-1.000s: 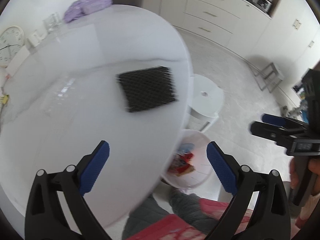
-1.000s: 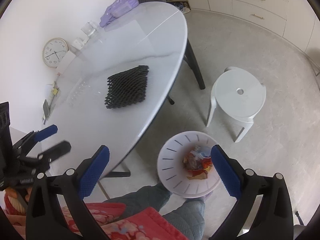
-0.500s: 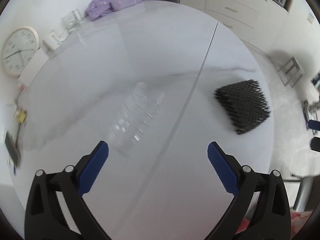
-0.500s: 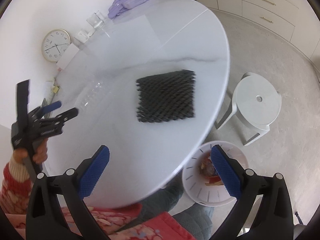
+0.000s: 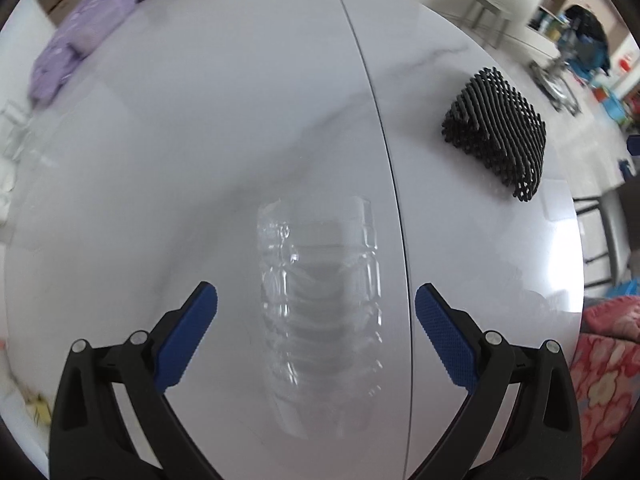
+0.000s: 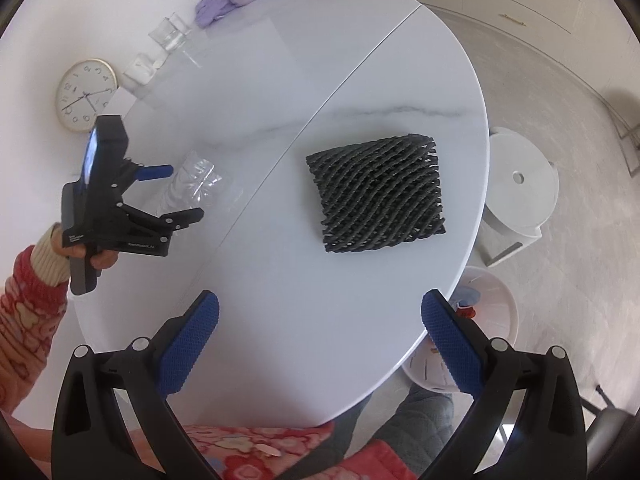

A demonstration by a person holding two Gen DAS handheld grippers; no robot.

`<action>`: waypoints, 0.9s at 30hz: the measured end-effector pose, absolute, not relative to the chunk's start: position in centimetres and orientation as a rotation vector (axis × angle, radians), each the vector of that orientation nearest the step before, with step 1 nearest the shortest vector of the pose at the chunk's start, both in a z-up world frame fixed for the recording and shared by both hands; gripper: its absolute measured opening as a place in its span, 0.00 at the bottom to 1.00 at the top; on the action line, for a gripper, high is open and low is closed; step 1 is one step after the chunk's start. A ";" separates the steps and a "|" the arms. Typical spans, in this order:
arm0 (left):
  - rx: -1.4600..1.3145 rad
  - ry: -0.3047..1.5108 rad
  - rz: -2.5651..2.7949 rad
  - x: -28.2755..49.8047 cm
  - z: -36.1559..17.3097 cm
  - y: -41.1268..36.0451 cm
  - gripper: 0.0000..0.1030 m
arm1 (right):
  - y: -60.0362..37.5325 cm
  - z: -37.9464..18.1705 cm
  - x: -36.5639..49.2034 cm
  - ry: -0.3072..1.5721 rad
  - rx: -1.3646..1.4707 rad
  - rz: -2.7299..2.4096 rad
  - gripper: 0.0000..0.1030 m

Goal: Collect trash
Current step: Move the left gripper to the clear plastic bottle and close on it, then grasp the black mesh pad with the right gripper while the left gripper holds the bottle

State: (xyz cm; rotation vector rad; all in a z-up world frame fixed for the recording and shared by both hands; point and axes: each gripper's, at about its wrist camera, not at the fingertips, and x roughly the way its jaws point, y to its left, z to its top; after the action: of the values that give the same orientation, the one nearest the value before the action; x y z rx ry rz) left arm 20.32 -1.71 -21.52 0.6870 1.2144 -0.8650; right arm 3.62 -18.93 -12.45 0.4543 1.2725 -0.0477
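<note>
Trash is lying on the white table: black foam netting near the right edge, then a crushed clear bottle sitting between the left gripper's wide-spread fingers, apparently for grabbing. The right gripper is hanging wide, empty, well short of the netting.

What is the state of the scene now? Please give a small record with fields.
left tool: open, around the clear plastic bottle, not closed on it
right tool: open, empty, above the table
black foam net: lying on the table, untouched
bin: on the floor beside the table, partly hidden, trash inside
</note>
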 end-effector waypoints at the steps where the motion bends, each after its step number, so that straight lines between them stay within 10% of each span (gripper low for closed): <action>1: 0.684 1.214 -0.881 20.6 -21.7 -1.8 0.92 | -18.6 -12.4 3.8 1.277 0.452 -0.052 0.98; 7: 0.663 1.231 -0.937 21.7 -23.1 -2.2 0.89 | -17.1 -12.2 4.6 1.296 0.410 -0.066 0.98; 13: 0.637 1.289 -0.944 22.2 -24.7 -2.3 0.57 | -16.9 -12.4 5.0 1.309 0.394 -0.085 0.98; 27: 0.543 1.253 -0.900 21.0 -22.5 -0.8 0.56 | -17.2 -12.3 5.1 1.301 0.372 -0.063 0.98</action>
State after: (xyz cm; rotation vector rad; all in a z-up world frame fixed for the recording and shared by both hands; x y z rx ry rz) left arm 21.02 -0.80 -22.53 0.5430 1.2526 -0.9003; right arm 5.10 -17.21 -12.29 0.3721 1.3009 -0.0633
